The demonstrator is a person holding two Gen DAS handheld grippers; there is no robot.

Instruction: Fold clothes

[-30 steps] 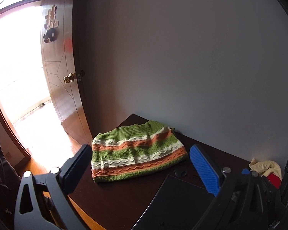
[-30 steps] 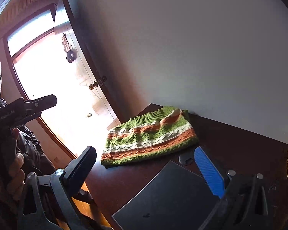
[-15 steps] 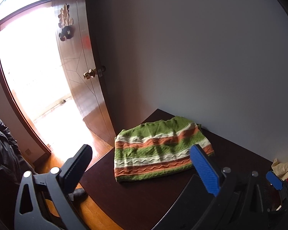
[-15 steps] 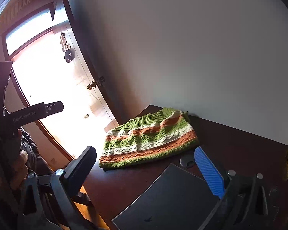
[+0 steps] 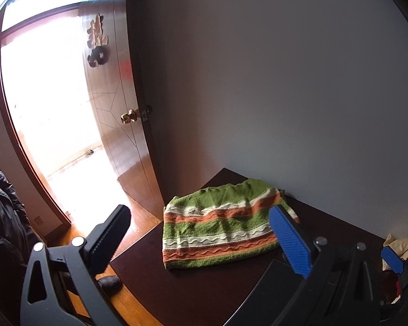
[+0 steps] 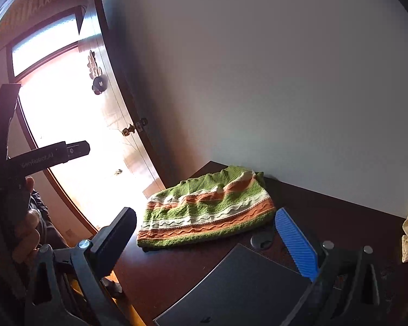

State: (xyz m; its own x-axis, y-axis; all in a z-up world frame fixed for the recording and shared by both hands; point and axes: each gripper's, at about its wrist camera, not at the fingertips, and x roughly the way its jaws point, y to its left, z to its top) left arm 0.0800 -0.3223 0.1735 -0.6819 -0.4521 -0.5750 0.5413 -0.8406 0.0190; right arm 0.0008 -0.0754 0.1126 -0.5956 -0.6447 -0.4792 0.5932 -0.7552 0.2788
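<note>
A: Near first. Left gripper (image 5: 198,240) spread wide, nothing in it. Right gripper (image 6: 204,244) also spread, empty. Both off the table (image 5: 204,293).

B: Step?

A: My read: the striped knit garment (image 5: 220,226) looks folded into a flat rectangle, so this is between items, or one more fold to go. Can't tell which.

B: Next move?

A: If another fold, both would need to come down and forward to the garment's near hem. Otherwise go for the heap of clothes (image 5: 402,247) at the far right.

B: Garment versus tools?

A: Ahead of both, well apart, nobody touching it. Lies at the table's far left corner by the wall. Dark flat panel (image 6: 236,288) sits nearer, just under the right gripper. Open wooden door (image 5: 114,125) further left.
</note>
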